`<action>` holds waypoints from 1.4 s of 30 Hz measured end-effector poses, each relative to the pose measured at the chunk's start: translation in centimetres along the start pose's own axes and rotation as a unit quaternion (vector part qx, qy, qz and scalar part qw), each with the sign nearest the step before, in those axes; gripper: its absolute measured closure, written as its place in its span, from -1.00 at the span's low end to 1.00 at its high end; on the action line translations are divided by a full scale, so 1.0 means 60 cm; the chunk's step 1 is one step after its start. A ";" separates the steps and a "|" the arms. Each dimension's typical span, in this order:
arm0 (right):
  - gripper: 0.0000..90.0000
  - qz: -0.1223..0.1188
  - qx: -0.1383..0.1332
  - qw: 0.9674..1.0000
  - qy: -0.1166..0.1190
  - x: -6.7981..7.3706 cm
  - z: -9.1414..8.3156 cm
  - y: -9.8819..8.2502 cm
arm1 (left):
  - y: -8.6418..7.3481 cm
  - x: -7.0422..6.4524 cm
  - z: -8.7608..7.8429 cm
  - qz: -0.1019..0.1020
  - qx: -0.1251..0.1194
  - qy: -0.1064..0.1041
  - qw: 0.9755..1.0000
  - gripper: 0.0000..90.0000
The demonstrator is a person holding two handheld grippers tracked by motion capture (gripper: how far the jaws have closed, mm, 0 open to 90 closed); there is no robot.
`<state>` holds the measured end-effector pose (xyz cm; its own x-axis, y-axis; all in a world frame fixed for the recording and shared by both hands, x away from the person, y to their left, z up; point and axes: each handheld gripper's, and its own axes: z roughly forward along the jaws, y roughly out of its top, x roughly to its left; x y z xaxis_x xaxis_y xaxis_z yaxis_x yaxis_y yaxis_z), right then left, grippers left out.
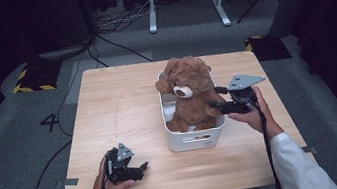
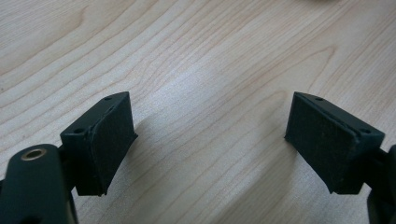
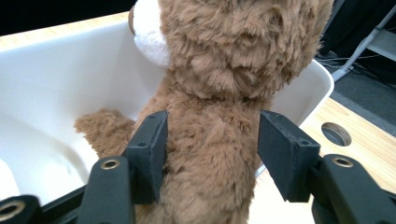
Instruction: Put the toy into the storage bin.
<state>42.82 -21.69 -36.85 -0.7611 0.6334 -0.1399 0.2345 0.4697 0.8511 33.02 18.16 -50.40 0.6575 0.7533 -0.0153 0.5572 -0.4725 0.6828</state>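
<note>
The brown plush teddy bear (image 1: pixel 189 94) is sitting upright in the white plastic bin (image 1: pixel 191 140), its torso lying between the right gripper (image 1: pixel 217 97)'s part-open jaws, which are flanking it without clearly squeezing.

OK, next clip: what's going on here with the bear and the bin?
A person works two handheld grippers at a wooden table. A brown teddy bear sits upright in a white bin. The right gripper has its jaws around the bear's body; the left pad touches the fur, while the right pad stands slightly off it. The left gripper rests open on the table, holding nothing.
</note>
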 end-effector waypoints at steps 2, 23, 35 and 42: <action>-0.05 0.001 0.000 1.000 0.004 -0.001 -0.003 -0.001 | 0.000 0.000 0.000 0.000 0.000 0.000 1.000 -0.65; -0.28 -0.023 0.015 1.000 0.004 0.003 -0.032 -0.011 | 0.000 0.000 0.000 0.000 0.000 0.000 1.000 -0.66; -0.39 -0.019 0.011 1.000 -0.003 -0.003 -0.053 -0.030 | 0.000 0.000 0.000 0.000 0.000 0.000 1.000 -0.66; -0.41 -0.021 0.009 1.000 -0.013 -0.006 -0.070 -0.040 | 0.000 0.000 0.000 0.001 0.000 0.001 1.000 -0.66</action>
<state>39.98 -25.66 -36.72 -0.7541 0.6293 -0.1882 0.2141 0.5064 0.8353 33.07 18.15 -50.40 0.6581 0.7528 -0.0126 0.5557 -0.4744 0.6827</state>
